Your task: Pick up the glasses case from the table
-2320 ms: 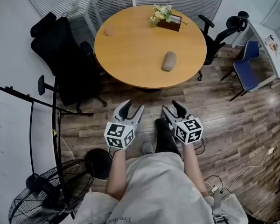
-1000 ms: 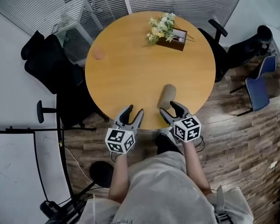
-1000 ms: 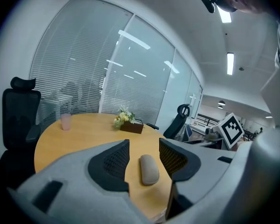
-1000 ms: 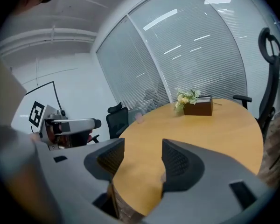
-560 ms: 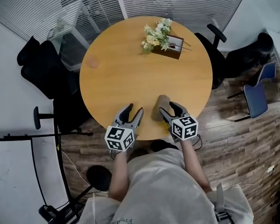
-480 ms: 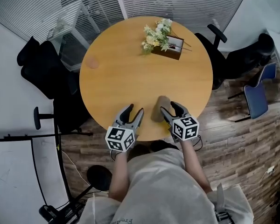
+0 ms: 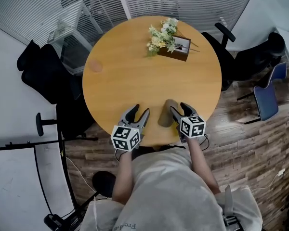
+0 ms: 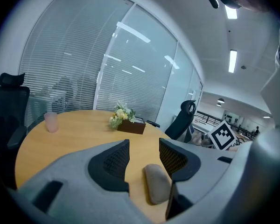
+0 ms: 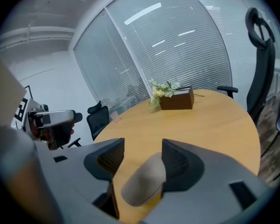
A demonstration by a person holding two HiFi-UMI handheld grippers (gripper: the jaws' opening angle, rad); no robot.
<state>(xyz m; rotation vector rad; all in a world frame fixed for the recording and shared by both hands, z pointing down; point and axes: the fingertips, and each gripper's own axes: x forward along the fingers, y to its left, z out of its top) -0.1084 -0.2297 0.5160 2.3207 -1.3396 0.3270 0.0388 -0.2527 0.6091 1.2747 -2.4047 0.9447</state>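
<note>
Glasses case [image 7: 166, 113] lies near the table's [image 7: 135, 57] 5 o'clock edge. Right gripper [image 7: 179, 108] is wide open beside it, gripping nothing, probably lined up to straddle its narrow sides. Left gripper [image 7: 140, 110] is open, empty, just waiting at 7.

The right gripper [image 9: 142, 143] has matt grey plastic jaws; the glasses case [image 9: 142, 183] by them looks like soft taupe felt — beneath it, the table [image 9: 200, 125] is smooth, satin-finished wood.
</note>
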